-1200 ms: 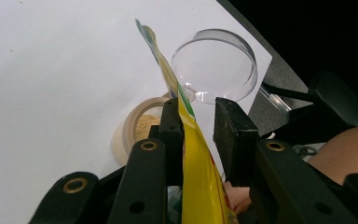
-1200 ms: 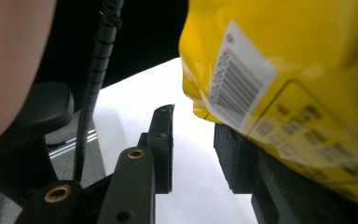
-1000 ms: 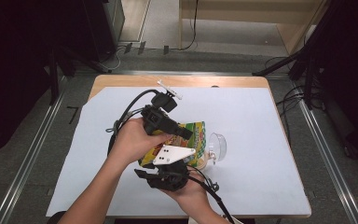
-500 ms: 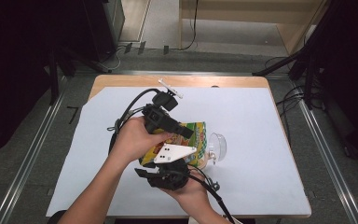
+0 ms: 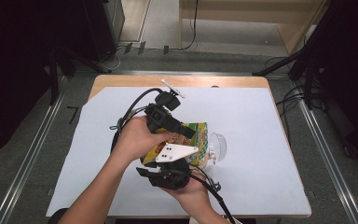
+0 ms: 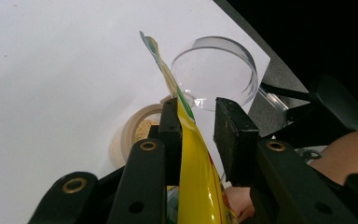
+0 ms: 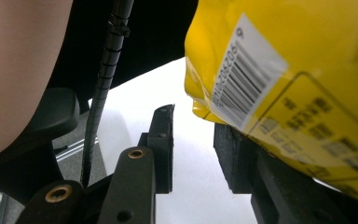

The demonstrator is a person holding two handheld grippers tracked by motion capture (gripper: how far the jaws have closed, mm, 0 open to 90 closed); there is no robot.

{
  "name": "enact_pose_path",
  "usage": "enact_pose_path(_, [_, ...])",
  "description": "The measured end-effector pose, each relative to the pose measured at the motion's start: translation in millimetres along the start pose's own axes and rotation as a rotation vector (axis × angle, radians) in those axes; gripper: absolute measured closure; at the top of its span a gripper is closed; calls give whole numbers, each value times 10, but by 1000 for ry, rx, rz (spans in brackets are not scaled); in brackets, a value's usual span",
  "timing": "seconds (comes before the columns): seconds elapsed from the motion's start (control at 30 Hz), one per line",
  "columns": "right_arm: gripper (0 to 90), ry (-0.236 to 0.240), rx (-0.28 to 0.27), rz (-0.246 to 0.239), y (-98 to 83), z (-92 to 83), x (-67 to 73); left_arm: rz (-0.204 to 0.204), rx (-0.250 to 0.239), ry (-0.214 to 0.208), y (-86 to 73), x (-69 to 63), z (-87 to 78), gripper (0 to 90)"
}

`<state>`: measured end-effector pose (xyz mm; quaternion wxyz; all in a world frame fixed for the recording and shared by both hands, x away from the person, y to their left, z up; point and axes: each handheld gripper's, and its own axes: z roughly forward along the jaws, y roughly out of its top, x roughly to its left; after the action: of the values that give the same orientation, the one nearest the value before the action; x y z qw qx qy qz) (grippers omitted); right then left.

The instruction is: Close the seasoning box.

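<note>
Snack bag held over the white bench

We see the white bench [image 5: 270,154] carrying a yellow snack bag [image 5: 196,135] near its middle, lifted between our two hands. Our left gripper [image 6: 196,122] has the bag's edge between its fingers, resting against one pad; the right gripper [image 7: 193,148] sits beneath, fingers parted and bare. A clear cup [image 6: 214,70] lies just right of the bag
</note>
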<state>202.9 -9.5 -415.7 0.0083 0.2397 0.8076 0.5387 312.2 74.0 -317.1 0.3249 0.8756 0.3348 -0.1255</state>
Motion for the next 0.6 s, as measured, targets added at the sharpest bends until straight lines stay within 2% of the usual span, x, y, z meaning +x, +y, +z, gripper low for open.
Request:
enact_pose_path(0.23, [696,-4,6,-1,7,-1,-4,-5,2,-6,3,25,10,733])
enact_pose_path(0.43, [704,2,17,-9,-1,22,-13,-34,19,-23,-17,81,6,725])
enact_pose_path(0.6, [722,9,16,-16,-11,33,-11,-32,18,-19,-33,70,-13,727])
